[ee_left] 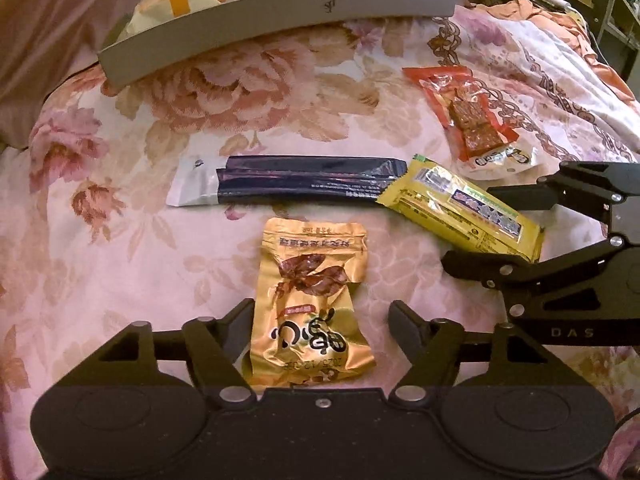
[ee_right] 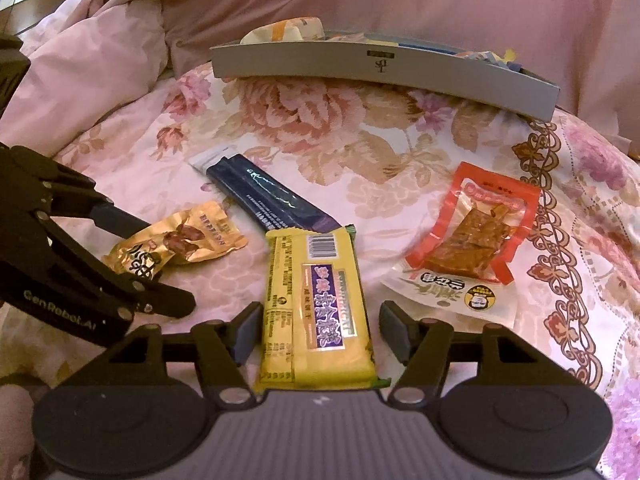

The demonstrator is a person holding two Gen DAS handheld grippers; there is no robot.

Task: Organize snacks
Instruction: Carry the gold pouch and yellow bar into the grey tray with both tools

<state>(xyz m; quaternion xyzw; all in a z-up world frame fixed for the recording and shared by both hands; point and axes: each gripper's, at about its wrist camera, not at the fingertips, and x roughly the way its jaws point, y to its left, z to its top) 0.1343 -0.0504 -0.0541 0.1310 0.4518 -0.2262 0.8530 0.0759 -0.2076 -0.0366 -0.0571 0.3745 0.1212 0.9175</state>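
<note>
Both claws stand open over the floral bedspread (ee_left: 160, 264). The left claw (ee_left: 320, 332) straddles the gold snack pouch (ee_left: 312, 304) at lower centre, pads clear of it. The right claw (ee_right: 320, 330) frames the yellow bar (ee_right: 316, 308) likewise — not pinched. The grey tray (ee_left: 276, 24) sits at the top of the frame.

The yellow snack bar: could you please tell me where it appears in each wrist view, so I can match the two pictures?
Left wrist view: the yellow snack bar lies at right of centre, between the right gripper's jaws.
Right wrist view: it sits bottom centre, lengthwise between that gripper's own jaws.
Shared landmark: the dark blue packet touching the bar's far end, below the grey tray.
</note>
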